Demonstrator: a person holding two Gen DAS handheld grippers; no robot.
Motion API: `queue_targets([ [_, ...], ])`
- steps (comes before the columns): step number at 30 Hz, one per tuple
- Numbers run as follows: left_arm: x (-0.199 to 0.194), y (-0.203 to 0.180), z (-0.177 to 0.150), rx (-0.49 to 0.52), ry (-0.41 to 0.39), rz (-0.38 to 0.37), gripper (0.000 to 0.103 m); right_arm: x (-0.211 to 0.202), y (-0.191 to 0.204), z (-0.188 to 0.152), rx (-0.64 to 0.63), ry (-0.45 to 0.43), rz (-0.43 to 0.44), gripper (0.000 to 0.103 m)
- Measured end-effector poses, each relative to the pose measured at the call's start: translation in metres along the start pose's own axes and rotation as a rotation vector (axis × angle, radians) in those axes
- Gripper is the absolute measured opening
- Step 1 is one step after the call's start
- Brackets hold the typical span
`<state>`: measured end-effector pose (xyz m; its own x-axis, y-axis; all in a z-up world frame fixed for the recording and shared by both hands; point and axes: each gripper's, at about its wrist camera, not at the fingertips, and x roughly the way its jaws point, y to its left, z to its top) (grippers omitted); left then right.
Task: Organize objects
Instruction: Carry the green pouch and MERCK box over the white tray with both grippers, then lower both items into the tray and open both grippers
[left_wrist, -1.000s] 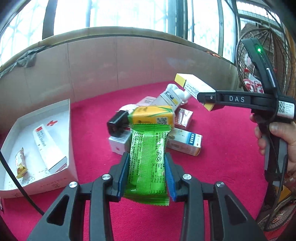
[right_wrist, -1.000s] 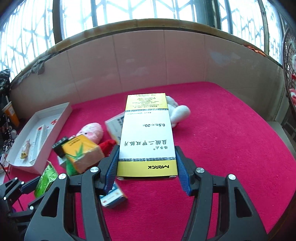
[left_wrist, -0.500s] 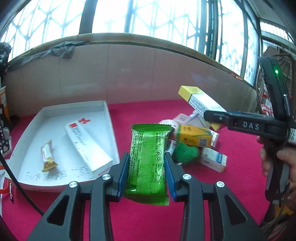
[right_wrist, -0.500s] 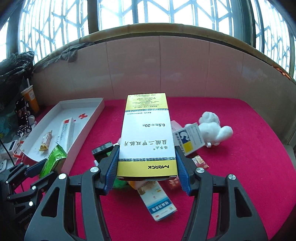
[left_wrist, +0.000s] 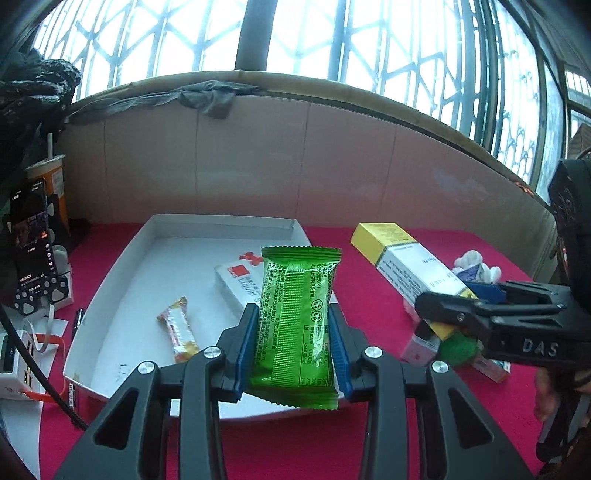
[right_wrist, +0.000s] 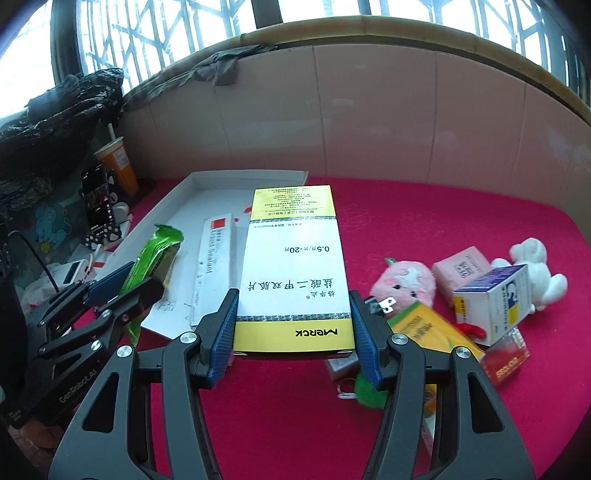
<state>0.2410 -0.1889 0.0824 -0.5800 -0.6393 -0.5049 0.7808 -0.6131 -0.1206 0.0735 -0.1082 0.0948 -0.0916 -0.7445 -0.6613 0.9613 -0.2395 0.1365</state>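
Note:
My left gripper (left_wrist: 293, 314) is shut on a green snack packet (left_wrist: 297, 325), held over the near right part of a white tray (left_wrist: 122, 273). Inside the tray lie a white and red tube box (left_wrist: 236, 284) and a small orange snack bar (left_wrist: 179, 330). My right gripper (right_wrist: 293, 317) is shut on a white and yellow medicine box (right_wrist: 293, 258), just right of the tray (right_wrist: 218, 181). The right wrist view shows the left gripper (right_wrist: 118, 280) with the green packet (right_wrist: 155, 254) over the tray. The right gripper (left_wrist: 476, 299) and its box (left_wrist: 406, 258) appear at right in the left wrist view.
A pile on the red cloth (right_wrist: 424, 229) holds a pink plush (right_wrist: 406, 280), a pink box (right_wrist: 461, 269), a white plush (right_wrist: 535, 273), a white and blue box (right_wrist: 491, 302) and a yellow carton (right_wrist: 432, 328). A phone (left_wrist: 31, 236), a cup (right_wrist: 116, 162) and chargers stand left of the tray.
Both grippers have swung left, away from the pile and toward the white tray, each keeping its item. The tray now lies directly under and ahead of the green packet.

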Motion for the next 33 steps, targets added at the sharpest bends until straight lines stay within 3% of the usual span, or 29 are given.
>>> queue_targets([
  [5,0.019,0.037,0.01,-0.079,0.03,0.058,0.036,0.018,0.028,0.004,-0.038,0.024,0.05,0.057],
  [13,0.031,0.053,0.019,-0.072,0.044,0.126,0.036,0.047,0.058,0.018,-0.067,0.046,0.073,0.057],
  [26,0.041,0.072,0.017,-0.131,0.083,0.152,0.037,0.083,0.071,0.02,-0.057,0.048,0.081,0.057],
  [28,0.043,0.073,0.018,-0.138,0.1,0.144,0.04,0.082,0.072,0.019,-0.071,0.039,0.08,0.064],
  [29,0.044,0.074,0.018,-0.144,0.103,0.148,0.05,0.08,0.073,0.018,-0.079,0.028,0.072,0.067],
  [30,0.043,0.074,0.018,-0.15,0.1,0.161,0.072,0.077,0.072,0.018,-0.083,0.012,0.059,0.074],
  [32,0.036,0.077,0.017,-0.174,0.059,0.199,0.103,0.071,0.065,0.017,-0.073,-0.013,0.041,0.082],
  [33,0.031,0.078,0.017,-0.183,0.034,0.207,0.103,0.067,0.061,0.016,-0.056,-0.025,0.037,0.083],
])
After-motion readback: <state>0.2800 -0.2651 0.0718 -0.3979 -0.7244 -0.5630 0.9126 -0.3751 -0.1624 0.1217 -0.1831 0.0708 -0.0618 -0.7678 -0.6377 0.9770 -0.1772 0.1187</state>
